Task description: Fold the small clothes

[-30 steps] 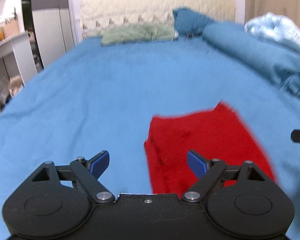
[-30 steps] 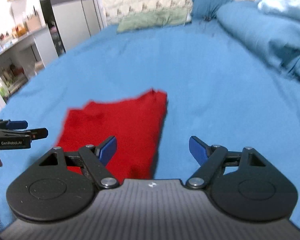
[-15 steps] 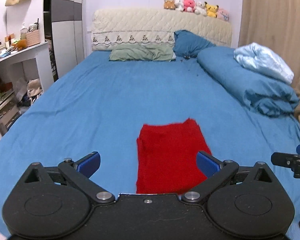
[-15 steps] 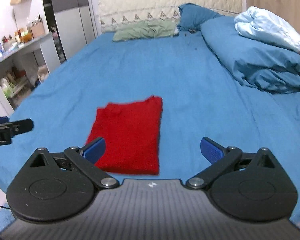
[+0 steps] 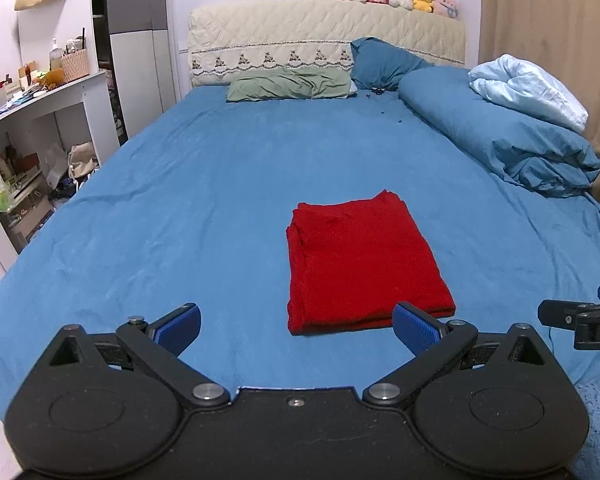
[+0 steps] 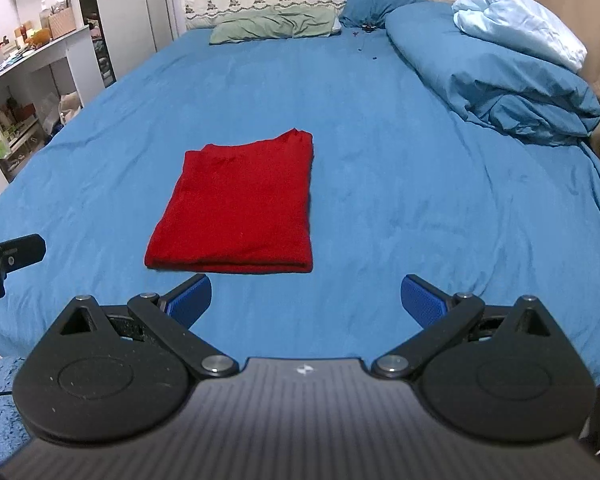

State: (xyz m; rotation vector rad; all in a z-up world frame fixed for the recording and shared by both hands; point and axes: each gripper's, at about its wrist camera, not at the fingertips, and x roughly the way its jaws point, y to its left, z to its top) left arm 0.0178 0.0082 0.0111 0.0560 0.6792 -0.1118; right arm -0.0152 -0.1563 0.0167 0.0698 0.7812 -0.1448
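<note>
Lying folded flat near the bed's (image 5: pixel 220 200) near edge, the red garment (image 5: pixel 359 264) looked finished; left gripper (image 5: pixel 296 328) and right gripper (image 6: pixel 305 298) hung released, empty. Best withdrawn clear, without brushing the layers.
</note>
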